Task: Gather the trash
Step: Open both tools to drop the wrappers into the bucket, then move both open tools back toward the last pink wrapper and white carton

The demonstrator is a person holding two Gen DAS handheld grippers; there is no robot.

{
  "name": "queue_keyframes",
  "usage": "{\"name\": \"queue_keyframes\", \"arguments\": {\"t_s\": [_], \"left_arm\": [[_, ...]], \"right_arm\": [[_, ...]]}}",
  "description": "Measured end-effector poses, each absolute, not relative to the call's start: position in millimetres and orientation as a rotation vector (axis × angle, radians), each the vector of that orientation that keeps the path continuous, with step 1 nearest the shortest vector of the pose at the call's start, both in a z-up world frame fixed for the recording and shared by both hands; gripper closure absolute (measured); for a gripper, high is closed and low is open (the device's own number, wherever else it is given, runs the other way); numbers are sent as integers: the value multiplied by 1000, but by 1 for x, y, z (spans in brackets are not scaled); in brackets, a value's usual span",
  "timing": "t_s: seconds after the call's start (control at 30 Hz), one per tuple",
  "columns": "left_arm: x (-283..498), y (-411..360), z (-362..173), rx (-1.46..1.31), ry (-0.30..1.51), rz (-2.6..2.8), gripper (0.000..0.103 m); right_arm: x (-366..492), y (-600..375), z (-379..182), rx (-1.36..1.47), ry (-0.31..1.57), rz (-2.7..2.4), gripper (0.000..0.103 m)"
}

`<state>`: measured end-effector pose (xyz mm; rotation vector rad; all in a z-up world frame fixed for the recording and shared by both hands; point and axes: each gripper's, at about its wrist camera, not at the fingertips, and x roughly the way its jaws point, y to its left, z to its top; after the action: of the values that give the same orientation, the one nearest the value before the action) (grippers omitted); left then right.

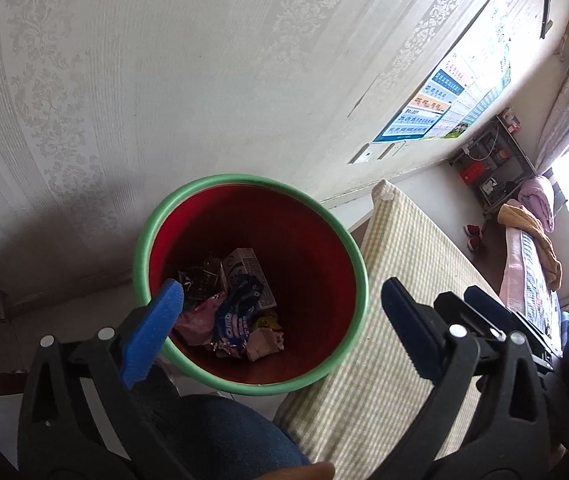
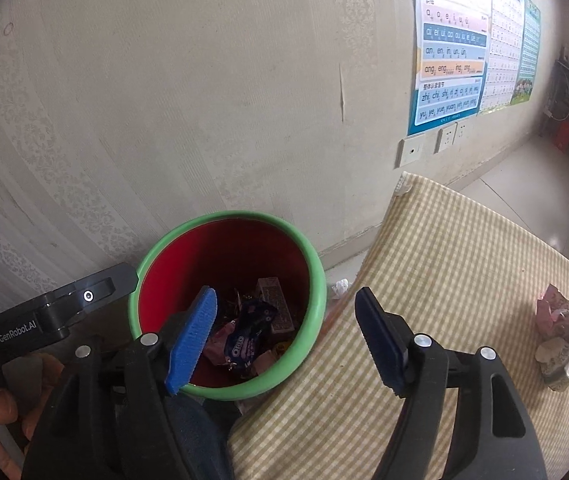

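A red bin with a green rim point(image 1: 358, 264) stands on the floor against the wall, beside the table. Inside it lie a blue Oreo wrapper point(image 1: 236, 316), a small carton point(image 1: 246, 268) and pink crumpled wrappers point(image 1: 194, 322). My left gripper point(image 1: 282, 296) hangs open over the bin with nothing between its blue pads. My right gripper point(image 2: 286, 300) is also open and empty, over the bin's rim point(image 2: 318, 280) and the table edge. The same Oreo wrapper point(image 2: 244, 344) shows below it. Crumpled pink and silver wrappers point(image 2: 560, 340) lie on the table at the right.
A table with a yellow checked cloth point(image 2: 464, 260) fills the right side. A white paper ball point(image 2: 339, 287) lies on the floor between bin and table. A knee in blue jeans point(image 1: 224, 432) is just below the bin. Posters point(image 2: 450, 60) and sockets hang on the wall.
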<state>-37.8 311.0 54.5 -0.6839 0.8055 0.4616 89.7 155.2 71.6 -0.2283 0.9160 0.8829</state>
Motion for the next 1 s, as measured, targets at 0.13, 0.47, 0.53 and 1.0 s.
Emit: {"name": "queue_keyframes", "arguments": {"t_s": [0.13,0.47,0.53,1.0], "left_arm": [[-28,289,61,-666,810,421,6],[-2,220,78,-592,816,297,6],[5,205,82,-572,820,271,6],[49,121,87,-465,865,127,6]], "right_arm": [[91,128,78,-206,909,843,31],[97,40,91,-131,888,712,31],[100,21,92,-114,885,683,30],[126,-105,82,-12,890,454,30]]}}
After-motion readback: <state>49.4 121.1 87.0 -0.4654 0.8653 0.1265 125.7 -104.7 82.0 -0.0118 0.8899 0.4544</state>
